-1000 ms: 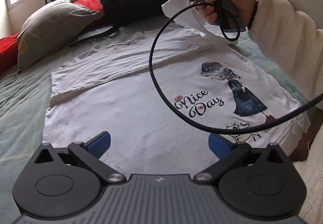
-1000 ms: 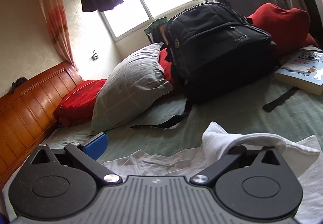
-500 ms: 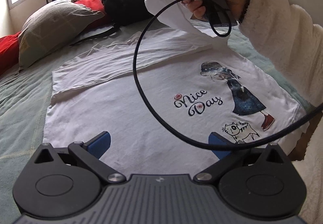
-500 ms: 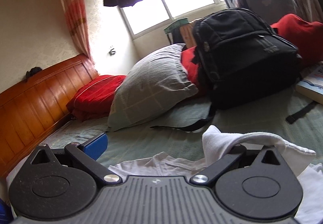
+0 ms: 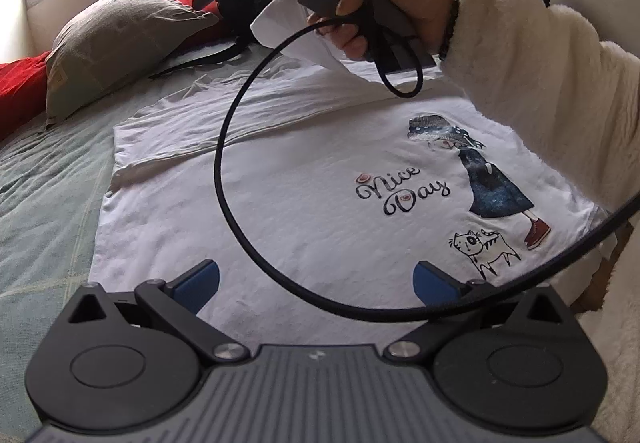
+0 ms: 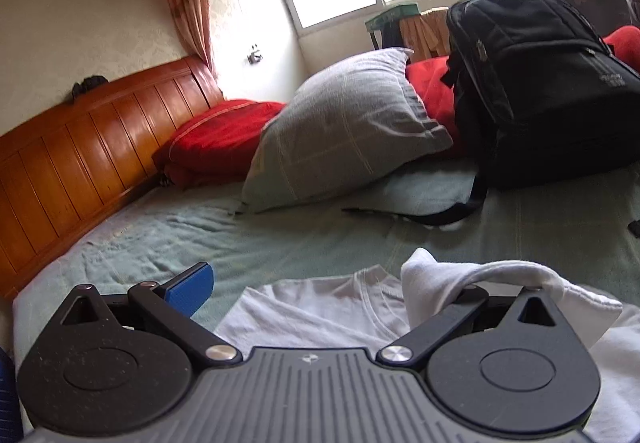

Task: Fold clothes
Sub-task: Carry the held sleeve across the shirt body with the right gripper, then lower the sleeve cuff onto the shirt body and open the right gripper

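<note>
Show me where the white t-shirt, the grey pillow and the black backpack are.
white t-shirt [image 5: 304, 211], left wrist view, plain chest fabric beside the print.
grey pillow [image 6: 344, 127], right wrist view, middle of its face.
black backpack [image 6: 536, 83], right wrist view, front panel.

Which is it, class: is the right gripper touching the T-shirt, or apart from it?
Touching. The right wrist view shows a T-shirt fold draped over one finger of the right gripper, its jaws wide apart.

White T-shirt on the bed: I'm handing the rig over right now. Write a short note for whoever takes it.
Left gripper: open and holding nothing, over the T-shirt near its hem.
Right gripper: jaws wide, with the sleeve draped over one finger and lifted.
T-shirt: print up, flat on the bed. The far edge looks folded in.
Left to do: lay the sleeve inward, then fold the body.
</note>
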### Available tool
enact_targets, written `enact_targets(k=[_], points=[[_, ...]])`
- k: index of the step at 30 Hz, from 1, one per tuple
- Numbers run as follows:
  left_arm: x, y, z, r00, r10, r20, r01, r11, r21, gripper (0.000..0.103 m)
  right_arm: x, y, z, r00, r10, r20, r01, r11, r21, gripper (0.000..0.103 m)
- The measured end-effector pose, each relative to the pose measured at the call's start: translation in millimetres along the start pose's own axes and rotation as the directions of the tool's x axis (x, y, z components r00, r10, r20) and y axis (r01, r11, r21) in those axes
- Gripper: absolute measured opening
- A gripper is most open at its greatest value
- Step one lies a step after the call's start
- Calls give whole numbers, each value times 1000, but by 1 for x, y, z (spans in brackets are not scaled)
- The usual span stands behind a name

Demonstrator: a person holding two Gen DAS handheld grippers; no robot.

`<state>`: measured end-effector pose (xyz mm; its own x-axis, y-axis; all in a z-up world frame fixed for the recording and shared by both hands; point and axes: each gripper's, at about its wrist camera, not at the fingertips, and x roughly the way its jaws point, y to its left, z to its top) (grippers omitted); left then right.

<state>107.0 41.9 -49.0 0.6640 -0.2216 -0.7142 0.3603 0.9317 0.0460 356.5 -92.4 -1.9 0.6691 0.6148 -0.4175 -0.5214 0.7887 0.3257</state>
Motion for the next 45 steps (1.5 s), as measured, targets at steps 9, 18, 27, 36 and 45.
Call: enact_targets(k=[9, 18, 27, 36, 45], points=[[0, 1, -1, 1000, -2, -1, 2, 1000, -4, 102, 18, 18, -14, 998, 16, -56, -19, 998, -52, 103], [2, 1, -5, 1000, 5, -19, -5, 1000, -16, 102, 43, 22, -36, 989, 23, -145, -29, 999, -37, 103], [9, 0, -13, 998, -3, -57, 2, 1000, -14, 102, 54, 1, -56, 975, 92, -205, -69, 991, 117, 103], [6, 6, -22, 997, 3, -71, -5, 1000, -31, 102, 21, -55, -63, 973, 166, -157, -92, 914, 395, 103], [2, 9, -28, 998, 7, -68, -11, 999, -46, 102, 22, -66, -54, 984, 162, -70, -107, 863, 494, 103]])
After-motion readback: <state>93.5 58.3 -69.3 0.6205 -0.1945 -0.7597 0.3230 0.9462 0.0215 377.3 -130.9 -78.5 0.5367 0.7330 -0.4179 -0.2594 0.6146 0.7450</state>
